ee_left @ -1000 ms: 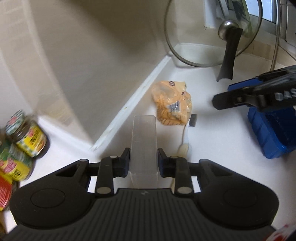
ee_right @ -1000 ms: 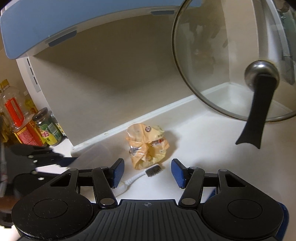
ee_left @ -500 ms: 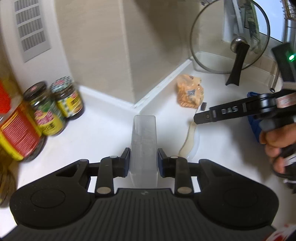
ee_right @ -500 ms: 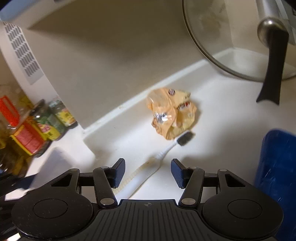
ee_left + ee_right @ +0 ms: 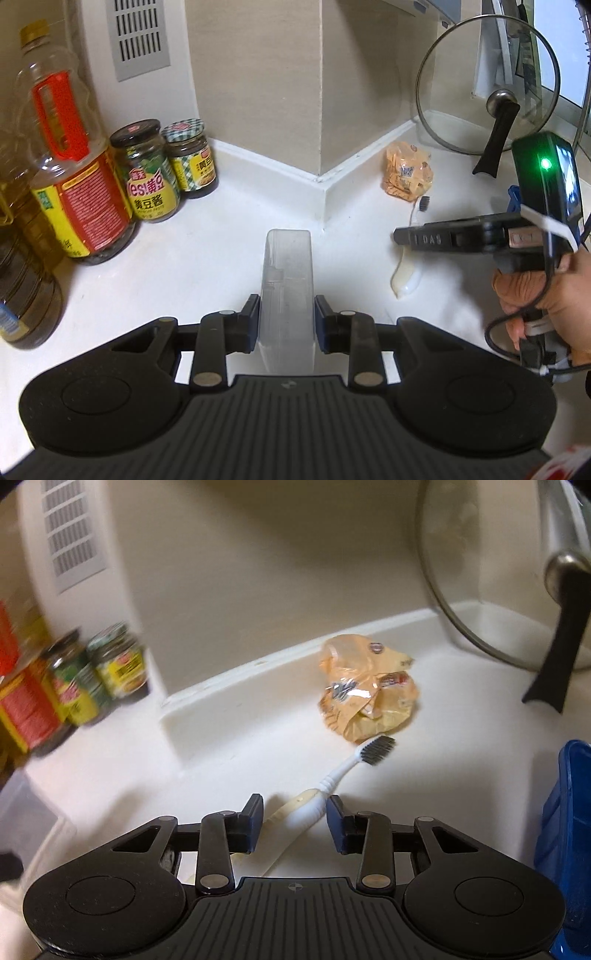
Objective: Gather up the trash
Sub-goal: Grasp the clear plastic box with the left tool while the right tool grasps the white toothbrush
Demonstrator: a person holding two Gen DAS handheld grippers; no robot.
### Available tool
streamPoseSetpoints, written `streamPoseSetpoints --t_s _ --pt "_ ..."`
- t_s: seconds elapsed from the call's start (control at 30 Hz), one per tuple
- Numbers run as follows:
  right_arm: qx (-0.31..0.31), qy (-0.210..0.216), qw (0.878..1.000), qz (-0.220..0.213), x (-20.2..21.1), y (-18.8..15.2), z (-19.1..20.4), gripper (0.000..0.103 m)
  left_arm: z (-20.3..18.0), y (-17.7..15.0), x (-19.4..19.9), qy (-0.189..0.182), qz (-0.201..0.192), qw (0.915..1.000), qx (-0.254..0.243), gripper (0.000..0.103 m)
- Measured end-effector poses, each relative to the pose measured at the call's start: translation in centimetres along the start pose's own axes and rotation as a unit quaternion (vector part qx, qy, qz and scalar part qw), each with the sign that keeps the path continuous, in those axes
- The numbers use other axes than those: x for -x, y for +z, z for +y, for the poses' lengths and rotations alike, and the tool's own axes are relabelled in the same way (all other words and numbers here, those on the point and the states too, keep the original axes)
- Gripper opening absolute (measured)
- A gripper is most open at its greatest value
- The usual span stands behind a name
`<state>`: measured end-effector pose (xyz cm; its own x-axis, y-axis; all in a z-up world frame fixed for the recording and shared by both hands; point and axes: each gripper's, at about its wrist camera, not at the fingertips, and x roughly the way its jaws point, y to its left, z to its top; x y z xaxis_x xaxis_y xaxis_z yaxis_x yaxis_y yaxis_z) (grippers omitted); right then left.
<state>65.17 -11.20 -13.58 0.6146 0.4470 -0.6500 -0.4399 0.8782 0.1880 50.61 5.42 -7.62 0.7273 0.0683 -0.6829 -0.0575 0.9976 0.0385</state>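
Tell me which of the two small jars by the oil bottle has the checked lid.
The jar nearer the wall corner: green-and-white checked lid. The other jar, beside the oil bottle, has a dark lid.

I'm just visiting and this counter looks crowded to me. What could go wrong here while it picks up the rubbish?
The right gripper is open around the toothbrush handle; closing there may grab that rather than the crumpled orange wrapper at its bristles. The glass lid leans on its edge close behind the wrapper, so a bump might topple it. The left gripper already holds a clear plastic container, so it probably cannot help.
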Motion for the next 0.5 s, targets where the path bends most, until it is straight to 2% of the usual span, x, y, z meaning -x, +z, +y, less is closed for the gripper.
streamPoseSetpoints --t_s 0.03,0.1,0.17,0.37,0.5 --pt "0.013 0.005 1.000 0.003 0.3 -0.3 0.3 0.037 0.0 -0.2 0.2 -0.001 0.000 1.0000 0.001 0.027" --pt "0.031 0.026 0.999 0.016 1.0 -0.9 0.6 0.026 0.0 -0.5 0.7 -0.004 -0.001 1.0000 0.006 0.027" --pt "0.068 0.035 0.997 0.029 1.8 -1.6 1.2 0.021 0.0 -0.8 1.1 -0.007 -0.003 0.9999 0.008 0.027" --pt "0.120 0.031 0.992 0.036 4.8 -4.3 1.2 0.021 -0.2 -1.8 2.3 -0.017 -0.007 0.9996 0.023 0.027" --pt "0.143 0.030 0.989 0.021 5.5 -5.2 1.3 0.021 -0.4 -2.3 2.8 -0.020 -0.008 0.9993 0.030 0.027"
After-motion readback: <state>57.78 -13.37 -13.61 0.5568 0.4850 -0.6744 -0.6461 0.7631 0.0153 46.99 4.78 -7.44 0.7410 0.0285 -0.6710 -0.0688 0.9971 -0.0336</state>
